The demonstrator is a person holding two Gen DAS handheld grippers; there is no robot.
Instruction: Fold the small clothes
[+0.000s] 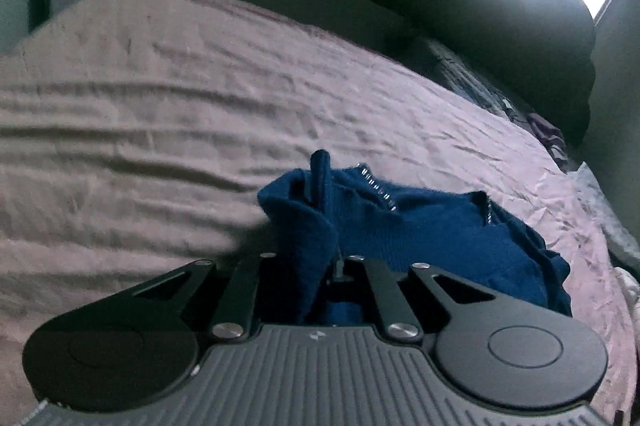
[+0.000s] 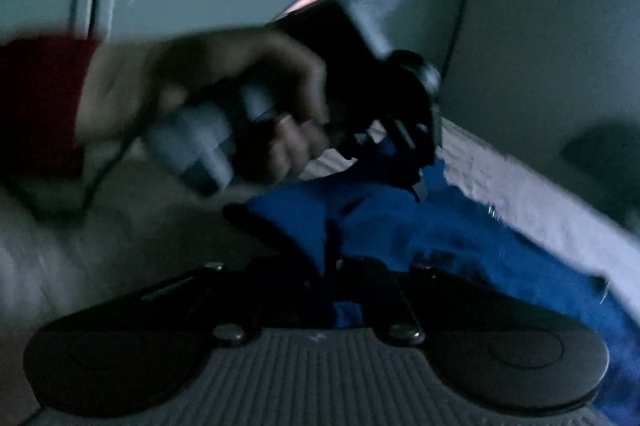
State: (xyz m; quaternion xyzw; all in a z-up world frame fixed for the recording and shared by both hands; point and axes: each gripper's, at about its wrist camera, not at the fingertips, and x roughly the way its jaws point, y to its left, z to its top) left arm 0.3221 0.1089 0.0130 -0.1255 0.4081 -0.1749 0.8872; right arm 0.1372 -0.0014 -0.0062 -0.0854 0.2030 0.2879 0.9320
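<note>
A: Where's the blue garment (image 1: 420, 226)?

B: On the bed (image 1: 160, 105), bunched between both tools, a beaded edge showing beyond the left gripper (image 1: 320, 201).

A: And the fingers (image 1: 318, 177)?

B: Left ones pressed together on a fold of the cloth, which drapes down either side. The right gripper (image 2: 332, 246) is likewise clamped on the fabric, though that view is blurred.

A: Anything farther out?

B: A hand (image 2: 240, 85) in a red sleeve (image 2: 36, 97) holds the left tool beyond the right fingers.
</note>
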